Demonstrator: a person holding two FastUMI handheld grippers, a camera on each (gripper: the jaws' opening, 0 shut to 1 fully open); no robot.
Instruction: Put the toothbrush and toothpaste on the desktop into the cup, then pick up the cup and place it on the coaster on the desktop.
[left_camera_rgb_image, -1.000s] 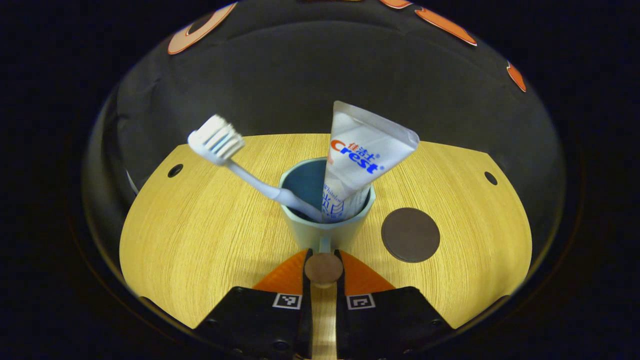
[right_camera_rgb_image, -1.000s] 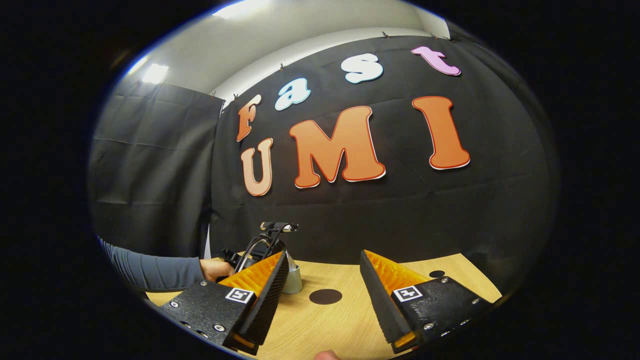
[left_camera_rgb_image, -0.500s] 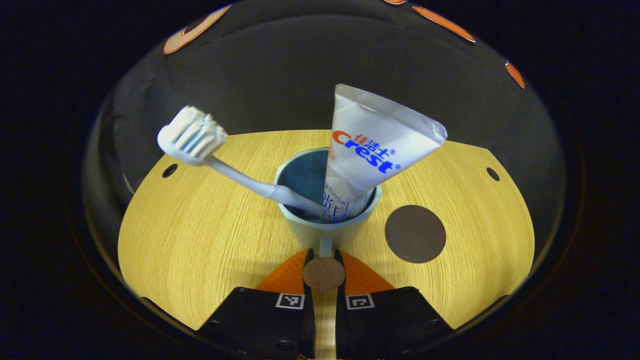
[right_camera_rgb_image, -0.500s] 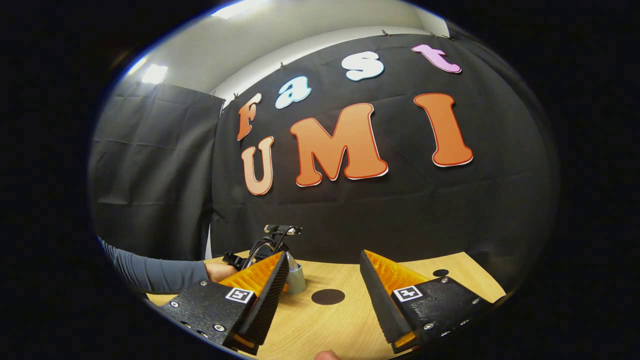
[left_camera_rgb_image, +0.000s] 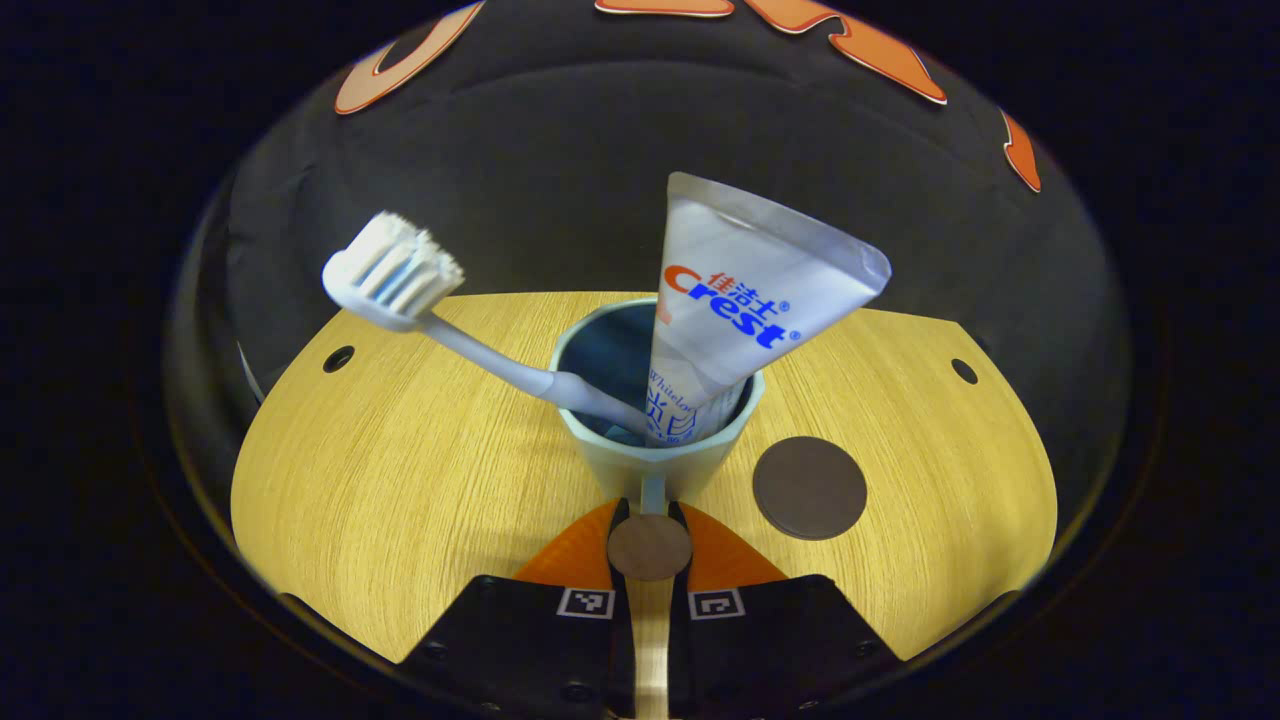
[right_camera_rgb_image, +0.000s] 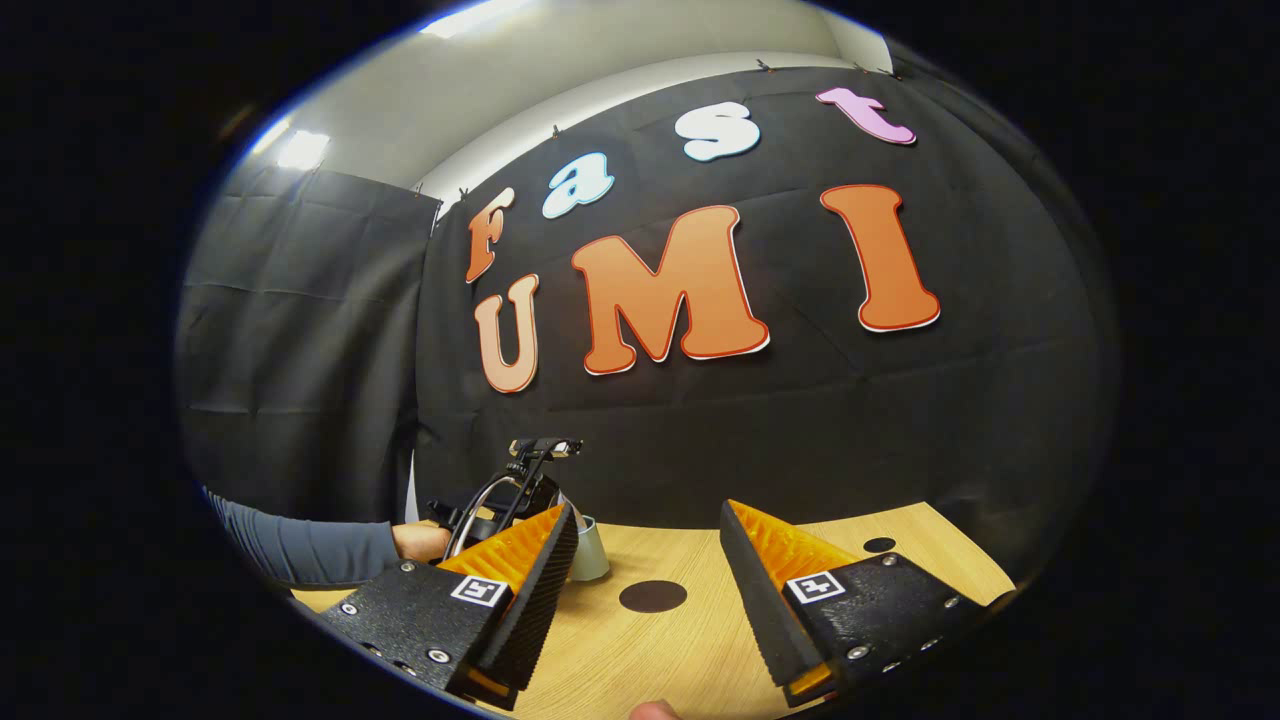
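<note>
In the left gripper view, a pale blue-green cup (left_camera_rgb_image: 655, 455) stands upright just past my fingers. A white toothbrush (left_camera_rgb_image: 400, 275) leans out of it to the left, and a white toothpaste tube (left_camera_rgb_image: 745, 300) stands in it on the right. My left gripper (left_camera_rgb_image: 650, 508) is shut on the cup's small handle. The dark round coaster (left_camera_rgb_image: 810, 487) lies on the wooden desktop (left_camera_rgb_image: 400, 480), right of the cup and apart from it. In the right gripper view, my right gripper (right_camera_rgb_image: 645, 565) is open and holds nothing. Behind its left finger are the cup (right_camera_rgb_image: 590, 550) and the coaster (right_camera_rgb_image: 652, 596).
A hand and a grey-blue sleeve (right_camera_rgb_image: 300, 550) hold the left gripper's body (right_camera_rgb_image: 500, 495) at the desk's left side. Small dark holes (left_camera_rgb_image: 338, 358) mark the desktop's far corners. The black cloth wall closes the back.
The cup with the brush and tube stays in my left gripper's grip. The coaster has slid slightly left and lower in the left gripper view. My right gripper has barely moved.
</note>
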